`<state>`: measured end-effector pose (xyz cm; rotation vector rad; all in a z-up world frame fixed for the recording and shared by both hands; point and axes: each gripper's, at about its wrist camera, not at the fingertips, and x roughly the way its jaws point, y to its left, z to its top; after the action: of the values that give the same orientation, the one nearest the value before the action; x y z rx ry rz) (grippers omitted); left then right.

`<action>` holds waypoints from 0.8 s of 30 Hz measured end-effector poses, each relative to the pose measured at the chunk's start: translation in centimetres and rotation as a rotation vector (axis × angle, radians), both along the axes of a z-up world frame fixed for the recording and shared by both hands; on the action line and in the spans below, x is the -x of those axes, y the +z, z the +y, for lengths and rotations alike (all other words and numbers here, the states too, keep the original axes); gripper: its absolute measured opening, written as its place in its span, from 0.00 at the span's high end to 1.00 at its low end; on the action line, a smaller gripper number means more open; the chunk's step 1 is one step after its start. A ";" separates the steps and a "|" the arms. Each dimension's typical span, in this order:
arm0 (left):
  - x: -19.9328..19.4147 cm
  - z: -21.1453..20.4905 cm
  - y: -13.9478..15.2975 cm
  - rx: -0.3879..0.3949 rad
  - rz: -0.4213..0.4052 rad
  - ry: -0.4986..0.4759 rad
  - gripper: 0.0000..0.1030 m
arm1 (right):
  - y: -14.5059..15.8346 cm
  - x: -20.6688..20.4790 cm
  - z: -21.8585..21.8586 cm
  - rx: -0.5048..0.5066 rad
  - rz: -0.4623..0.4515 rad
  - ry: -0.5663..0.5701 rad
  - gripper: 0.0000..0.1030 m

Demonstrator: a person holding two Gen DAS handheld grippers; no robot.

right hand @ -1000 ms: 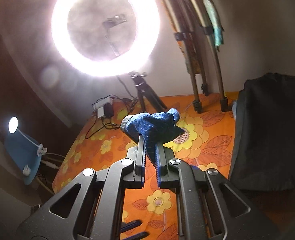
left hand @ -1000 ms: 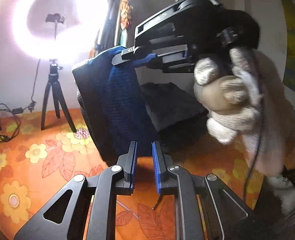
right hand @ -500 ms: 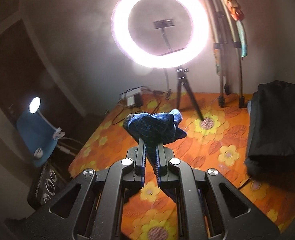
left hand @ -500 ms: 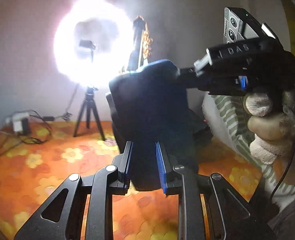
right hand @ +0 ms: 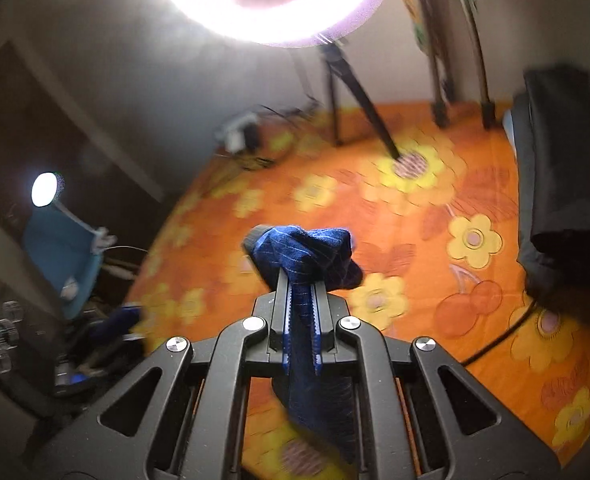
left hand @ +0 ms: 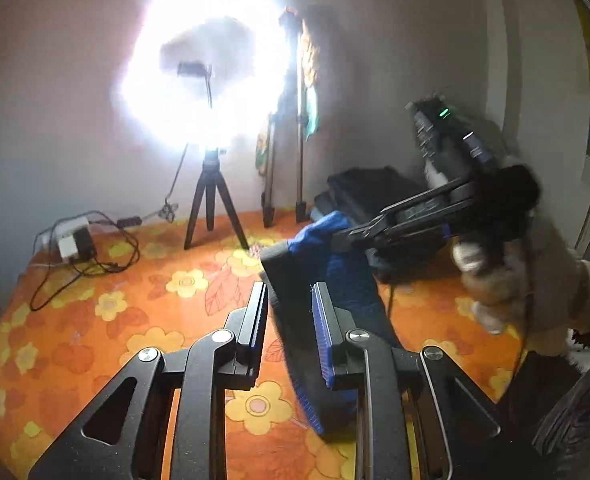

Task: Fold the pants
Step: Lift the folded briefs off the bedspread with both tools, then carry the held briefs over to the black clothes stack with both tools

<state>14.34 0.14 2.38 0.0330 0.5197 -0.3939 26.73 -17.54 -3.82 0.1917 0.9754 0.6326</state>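
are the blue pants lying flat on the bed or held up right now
Held up. The right tool is shut on a bunched corner of the blue pants, and they hang above the orange floral sheet in both views.

The right hand-held gripper (left hand: 359,234) has swung down from its raised position toward the flowered orange bedsheet (left hand: 143,304), carrying the blue pinstriped pants (left hand: 335,276) lower. The cloth now hangs between the parted fingers of the left hand-held gripper (left hand: 289,320), whose gap has widened. The right wrist view has dipped toward the bed.
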 end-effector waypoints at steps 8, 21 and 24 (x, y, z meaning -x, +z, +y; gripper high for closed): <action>-5.8 -1.5 -2.9 0.007 0.102 -0.032 0.80 | -5.3 -6.3 -3.1 0.106 0.034 -0.103 0.80; -11.6 -7.5 -4.7 0.022 0.256 -0.147 0.79 | -8.4 8.4 -10.7 0.013 0.204 -0.340 0.59; -12.6 -8.9 -5.1 0.018 0.313 -0.188 0.66 | -9.7 11.2 -11.2 -0.064 0.227 -0.390 0.59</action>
<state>26.90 -8.77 -2.67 0.0023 0.8256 -0.5925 15.57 -28.75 -13.57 0.5062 1.0988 0.2866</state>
